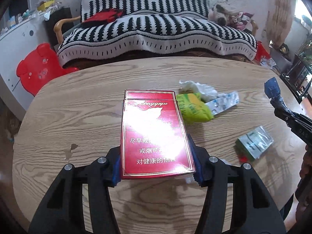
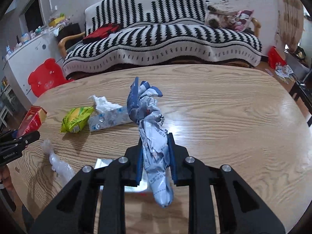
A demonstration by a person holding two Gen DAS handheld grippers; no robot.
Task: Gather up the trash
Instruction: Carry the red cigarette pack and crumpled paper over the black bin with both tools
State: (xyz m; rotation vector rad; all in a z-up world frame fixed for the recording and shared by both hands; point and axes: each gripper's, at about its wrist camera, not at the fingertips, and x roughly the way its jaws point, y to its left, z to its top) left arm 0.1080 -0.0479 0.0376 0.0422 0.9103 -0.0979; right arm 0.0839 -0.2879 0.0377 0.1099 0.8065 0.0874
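Pick-up step: left hand-held gripper [image 1: 157, 160] clamps the red cigarette pack [image 1: 154, 134], right hand-held gripper [image 2: 156, 157] pinches a crumpled blue-white wrapper [image 2: 151, 128], both above the desk [image 2: 234, 117]. Next: carry both to a bin, none visible.

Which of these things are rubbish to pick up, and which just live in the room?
Rubbish: red cigarette box, crumpled blue-white wrapper, green-yellow snack bag, white tissue pack, clear plastic film.
Just there: striped black-white sofa, red bear-shaped stool.
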